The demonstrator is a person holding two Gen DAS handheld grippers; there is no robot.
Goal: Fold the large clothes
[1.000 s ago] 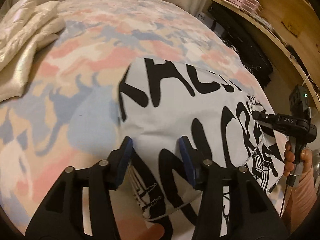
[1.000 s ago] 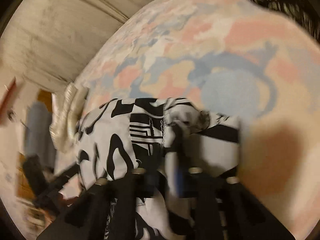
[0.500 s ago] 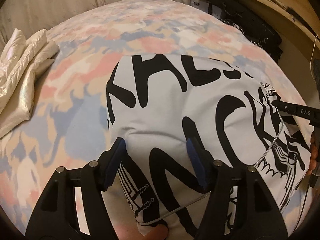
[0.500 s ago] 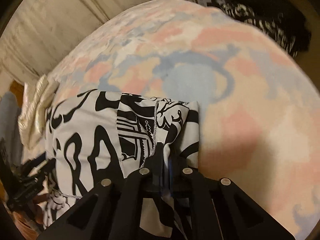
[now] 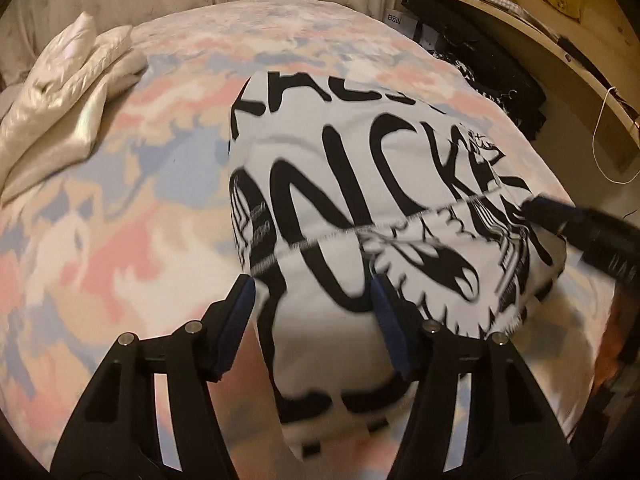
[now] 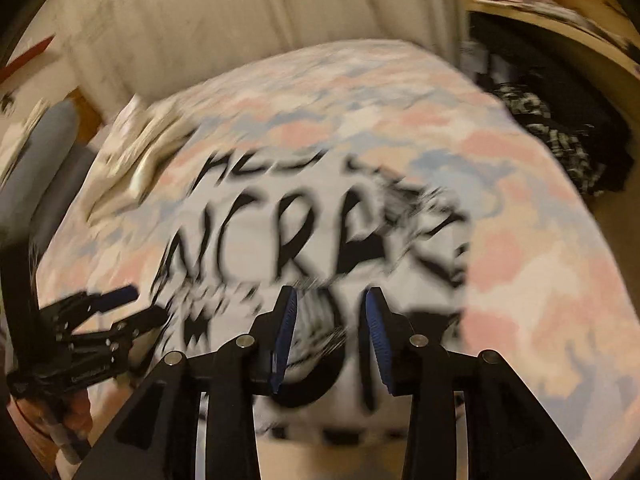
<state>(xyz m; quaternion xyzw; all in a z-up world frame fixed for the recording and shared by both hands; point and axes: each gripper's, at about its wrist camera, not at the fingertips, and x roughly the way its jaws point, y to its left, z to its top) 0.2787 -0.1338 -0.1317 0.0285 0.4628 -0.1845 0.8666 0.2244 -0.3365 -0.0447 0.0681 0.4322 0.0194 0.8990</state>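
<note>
While the white black-lettered folded garment [image 5: 360, 184] lies on the pastel patchwork bedspread [image 5: 120, 220], left gripper [image 5: 314, 312] spread over its near edge, right gripper [image 6: 330, 340] just parting, apparently empty though blurred.

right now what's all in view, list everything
garment: one, white with black lettering, folded on the bed, nearest the tools
bedspread: one, pink, blue and cream, covering the bed
cream cloth: one, shiny, crumpled at the bed's far left
dark clothes: a pile, black, right of the bed under the shelf
shelf: one, wood, far right, small pink boxes on it
curtain: cream, behind the bed
left tool: black, blue pads, open over the garment's near edge
right tool: black, blue pads, open, jaws just opened, nothing gripped
</note>
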